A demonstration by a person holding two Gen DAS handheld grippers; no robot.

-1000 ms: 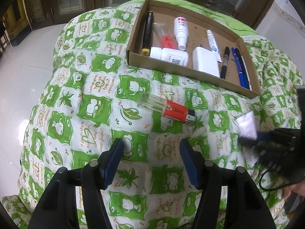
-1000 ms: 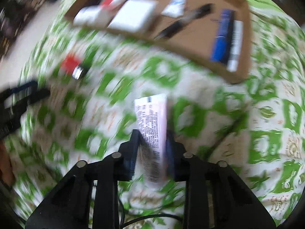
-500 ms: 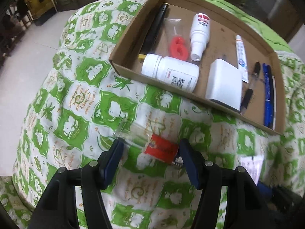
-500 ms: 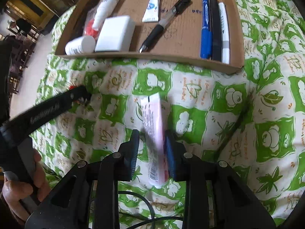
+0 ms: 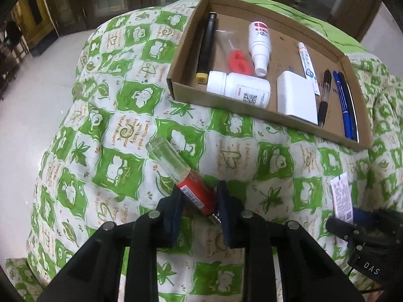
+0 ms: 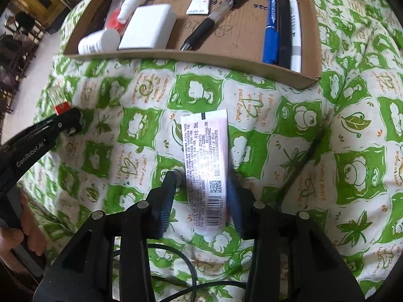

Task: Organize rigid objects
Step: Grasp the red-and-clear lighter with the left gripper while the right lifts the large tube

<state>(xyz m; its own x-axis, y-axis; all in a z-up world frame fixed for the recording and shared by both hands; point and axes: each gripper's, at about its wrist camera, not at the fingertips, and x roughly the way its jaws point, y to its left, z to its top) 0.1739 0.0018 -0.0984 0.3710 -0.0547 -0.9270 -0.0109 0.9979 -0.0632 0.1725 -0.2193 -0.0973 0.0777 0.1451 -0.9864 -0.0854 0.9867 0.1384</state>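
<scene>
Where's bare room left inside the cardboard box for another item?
Bare floor lies between the spray bottle and small tube, and between the black pen and blue pen. The box is crowded at its near-left corner, around the pill bottle.

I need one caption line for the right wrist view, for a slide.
Right gripper opening around a white tube lying on the green patterned cloth, cardboard tray beyond.

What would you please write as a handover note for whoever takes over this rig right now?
Left tool: closing on the red-capped clear tube, lying on the quilt.
Right tool: opening; the white printed tube lies flat between its fingers, apparently released.
Done: bottles, charger block and pens already sit in the cardboard tray.
Left: move both tubes into the tray.
</scene>
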